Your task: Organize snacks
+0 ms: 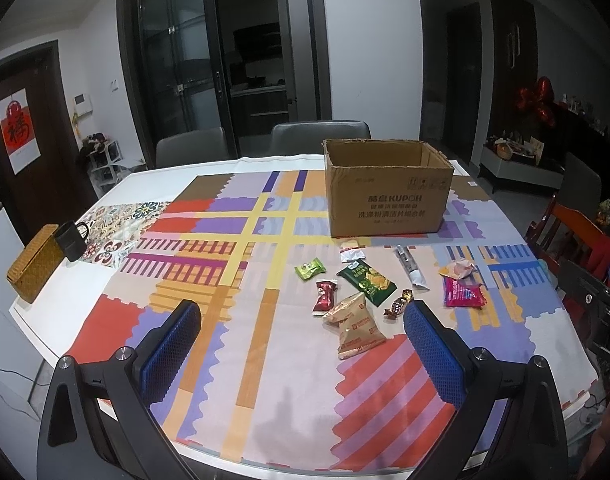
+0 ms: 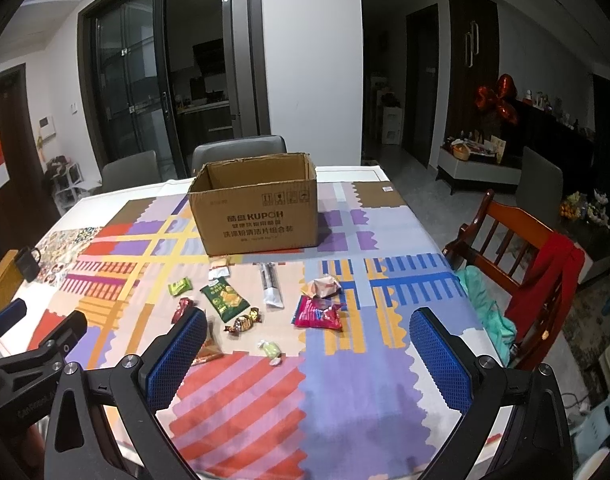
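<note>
An open cardboard box (image 1: 387,192) (image 2: 257,210) stands at the far side of the patterned tablecloth. Several snack packets lie in front of it: a dark green chip bag (image 1: 368,282) (image 2: 224,299), a tan packet (image 1: 353,326), a pink packet (image 1: 463,295) (image 2: 318,313), a small green candy (image 1: 309,269) (image 2: 180,286), a red sachet (image 1: 324,297) and a pale wrapped sweet (image 2: 271,350). My left gripper (image 1: 303,336) hovers open, near the tan packet. My right gripper (image 2: 309,344) hovers open, near the pale sweet. Neither holds anything.
A woven basket (image 1: 35,262) and black mug (image 1: 71,240) sit at the table's left edge. Grey chairs (image 1: 321,134) stand behind the table. A wooden chair (image 2: 517,256) draped with red and teal cloth stands at the right. The other gripper's body (image 2: 29,356) shows low left.
</note>
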### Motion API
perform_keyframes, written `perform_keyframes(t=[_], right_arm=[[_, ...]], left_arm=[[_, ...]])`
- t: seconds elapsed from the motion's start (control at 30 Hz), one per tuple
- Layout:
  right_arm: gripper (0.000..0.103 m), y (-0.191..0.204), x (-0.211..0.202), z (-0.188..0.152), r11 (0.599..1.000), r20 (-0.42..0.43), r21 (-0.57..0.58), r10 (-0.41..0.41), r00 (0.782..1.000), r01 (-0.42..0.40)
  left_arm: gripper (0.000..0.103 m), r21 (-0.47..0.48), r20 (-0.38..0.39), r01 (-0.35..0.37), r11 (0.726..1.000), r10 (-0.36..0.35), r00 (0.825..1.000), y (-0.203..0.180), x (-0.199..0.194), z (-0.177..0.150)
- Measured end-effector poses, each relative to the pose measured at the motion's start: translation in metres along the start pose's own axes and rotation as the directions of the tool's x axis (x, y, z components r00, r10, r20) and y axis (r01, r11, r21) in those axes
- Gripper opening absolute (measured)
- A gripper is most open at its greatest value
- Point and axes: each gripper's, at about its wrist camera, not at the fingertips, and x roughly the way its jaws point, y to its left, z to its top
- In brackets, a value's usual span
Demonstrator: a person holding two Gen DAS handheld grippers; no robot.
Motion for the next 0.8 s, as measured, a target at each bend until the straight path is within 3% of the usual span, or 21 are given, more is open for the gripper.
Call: perform_keyframes(t=[0.4,0.8], right_arm=[[0.102,0.0,0.011,-0.002,1.0,-0.02,0.002,0.004,1.0,-0.003],[0.102,0.001,0.041,-0.001,1.0,-0.046,-0.015,0.002,0.999,-0.002]], left_arm=[[0.103,0.004,-0.002,-0.001,1.0,0.001,1.0,0.0,0.002,0.0],[0.103,0.035,-0.06,-0.009,0.999,0.011,0.998,-0.013,0.045,0.005]])
